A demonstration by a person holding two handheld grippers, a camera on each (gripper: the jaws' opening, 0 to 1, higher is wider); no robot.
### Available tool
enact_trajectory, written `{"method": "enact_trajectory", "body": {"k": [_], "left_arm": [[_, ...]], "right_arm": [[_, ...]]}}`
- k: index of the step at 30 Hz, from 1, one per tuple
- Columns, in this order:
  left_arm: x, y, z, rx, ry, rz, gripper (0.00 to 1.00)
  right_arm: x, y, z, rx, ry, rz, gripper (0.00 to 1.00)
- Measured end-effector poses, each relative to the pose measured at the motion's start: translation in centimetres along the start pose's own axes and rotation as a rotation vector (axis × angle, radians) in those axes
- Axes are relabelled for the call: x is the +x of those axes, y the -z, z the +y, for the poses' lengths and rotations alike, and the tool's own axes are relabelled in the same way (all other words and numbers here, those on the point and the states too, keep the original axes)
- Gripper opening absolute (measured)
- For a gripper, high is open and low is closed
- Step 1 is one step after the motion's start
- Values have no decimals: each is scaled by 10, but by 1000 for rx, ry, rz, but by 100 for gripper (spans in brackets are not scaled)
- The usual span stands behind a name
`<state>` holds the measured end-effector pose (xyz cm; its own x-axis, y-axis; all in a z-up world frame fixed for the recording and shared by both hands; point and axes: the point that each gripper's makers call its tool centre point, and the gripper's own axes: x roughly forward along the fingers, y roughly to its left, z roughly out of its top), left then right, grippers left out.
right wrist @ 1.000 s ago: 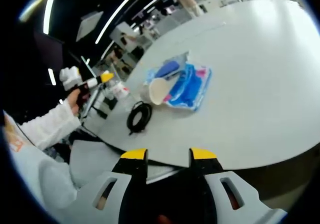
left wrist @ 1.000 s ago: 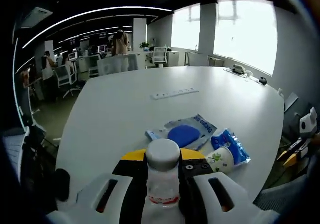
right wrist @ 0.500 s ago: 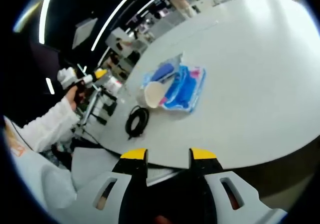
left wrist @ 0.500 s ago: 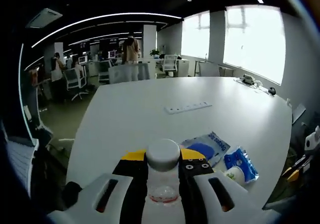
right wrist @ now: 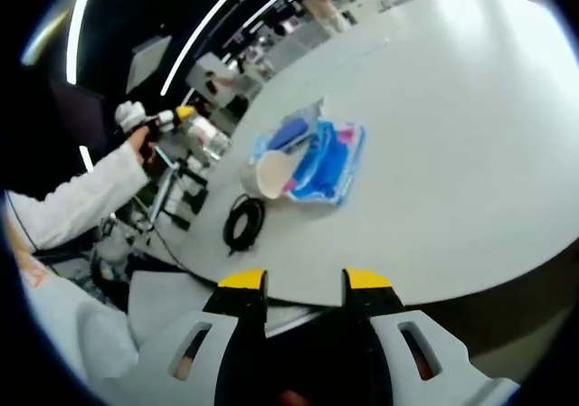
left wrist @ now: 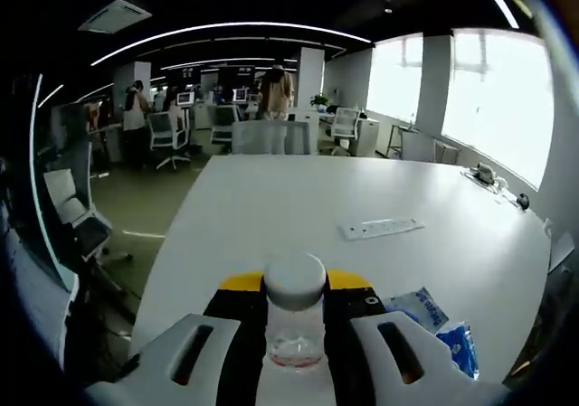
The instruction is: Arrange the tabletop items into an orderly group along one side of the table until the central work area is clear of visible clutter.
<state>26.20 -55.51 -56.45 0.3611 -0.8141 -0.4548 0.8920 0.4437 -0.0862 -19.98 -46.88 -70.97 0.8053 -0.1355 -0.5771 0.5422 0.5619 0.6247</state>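
Left gripper: clamped on a clear bottle with a white cap, held above the table edge.
Right gripper: jaws apart, holding nothing, off the table's near edge.
Table items: cup, blue packets, black cable coil, grouped close together.
Farther off: power strip.

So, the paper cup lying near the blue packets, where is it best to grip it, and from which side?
The paper cup lies on its side against the blue packets, its open mouth turned toward the right gripper. I would probably close one jaw inside the mouth and one outside on the rim, coming from the table edge, since the packets block the far side.
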Motion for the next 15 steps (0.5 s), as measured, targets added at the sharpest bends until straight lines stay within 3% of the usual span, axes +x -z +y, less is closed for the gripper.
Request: {"method": "enact_trajectory", "body": {"k": [10, 15], "left_arm": [[42, -21, -11, 24, 11, 28, 21], [62, -23, -16, 34, 9, 55, 21]], "right_arm": [[-1, 1, -4, 25, 21, -3, 30], [2, 1, -4, 30, 27, -2, 30]]}}
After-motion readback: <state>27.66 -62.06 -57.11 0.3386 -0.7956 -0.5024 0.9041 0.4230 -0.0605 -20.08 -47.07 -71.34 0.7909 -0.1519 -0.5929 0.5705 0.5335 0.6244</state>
